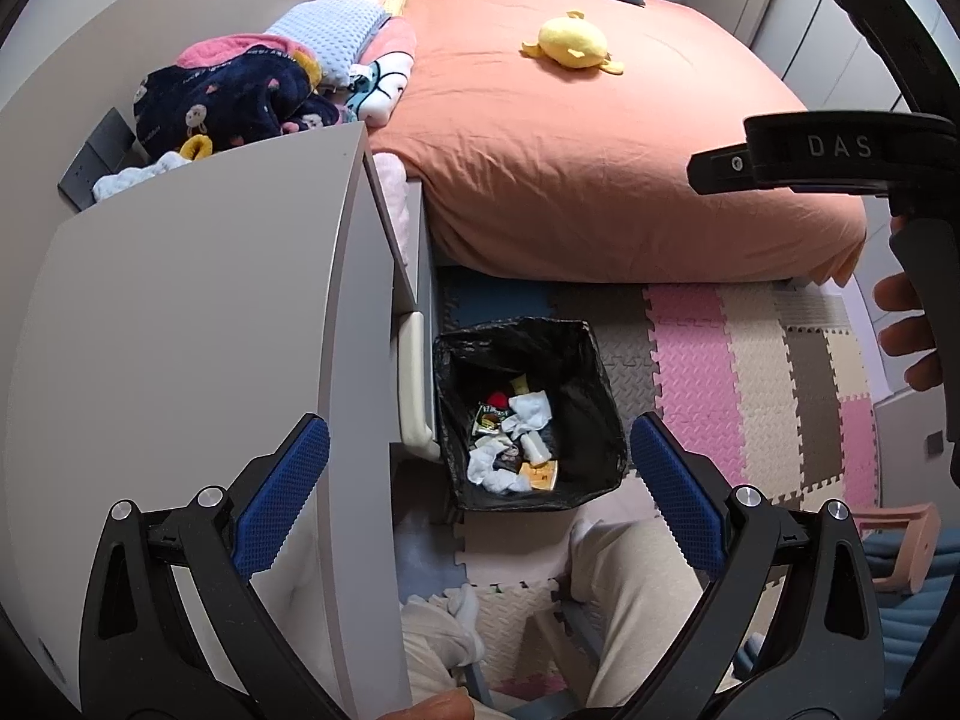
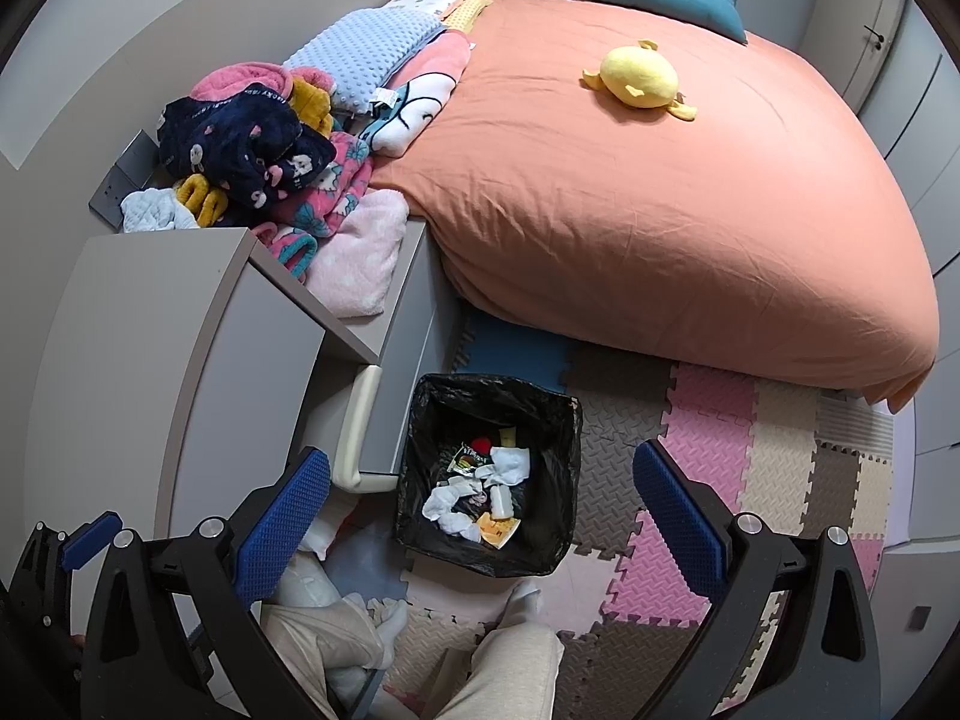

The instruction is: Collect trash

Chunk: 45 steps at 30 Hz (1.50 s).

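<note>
A black-lined trash bin stands on the foam floor mat beside the grey desk; it also shows in the right wrist view. It holds trash: crumpled white tissues, wrappers, a red bit and a small bottle, also seen in the right wrist view. My left gripper is open and empty, held high above the bin. My right gripper is open and empty, also high above the bin. The right gripper's body shows at the right edge of the left wrist view.
A grey desk fills the left, with its drawer unit next to the bin. A bed with an orange cover lies beyond, with a yellow plush and piled clothes. The person's legs are below.
</note>
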Each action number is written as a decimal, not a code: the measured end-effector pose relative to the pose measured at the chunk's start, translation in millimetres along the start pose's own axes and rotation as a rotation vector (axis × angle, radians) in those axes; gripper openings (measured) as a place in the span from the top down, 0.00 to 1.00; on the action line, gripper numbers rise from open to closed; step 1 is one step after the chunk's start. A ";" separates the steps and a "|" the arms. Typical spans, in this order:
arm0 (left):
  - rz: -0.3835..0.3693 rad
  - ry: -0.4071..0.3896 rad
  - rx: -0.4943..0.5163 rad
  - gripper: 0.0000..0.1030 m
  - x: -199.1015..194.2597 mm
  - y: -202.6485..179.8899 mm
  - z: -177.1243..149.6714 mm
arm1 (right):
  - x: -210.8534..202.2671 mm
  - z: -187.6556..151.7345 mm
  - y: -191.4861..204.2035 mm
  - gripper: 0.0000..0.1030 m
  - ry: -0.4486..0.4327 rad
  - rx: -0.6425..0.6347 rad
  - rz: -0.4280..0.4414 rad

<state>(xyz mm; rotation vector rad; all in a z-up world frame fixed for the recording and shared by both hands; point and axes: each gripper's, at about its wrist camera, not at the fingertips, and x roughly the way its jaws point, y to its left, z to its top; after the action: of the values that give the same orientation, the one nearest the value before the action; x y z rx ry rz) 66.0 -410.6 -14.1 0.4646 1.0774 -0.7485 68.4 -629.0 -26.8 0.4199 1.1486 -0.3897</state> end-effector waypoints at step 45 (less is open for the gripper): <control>-0.039 -0.089 -0.011 0.06 -16.3 4.8 -5.8 | -0.3 -4.0 9.4 0.02 0.001 0.003 -0.003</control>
<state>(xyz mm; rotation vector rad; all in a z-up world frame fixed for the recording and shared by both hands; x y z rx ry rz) 61.6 -398.4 -1.8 0.3981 1.0094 -0.7905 69.9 -618.9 -26.8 0.4211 1.1500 -0.3939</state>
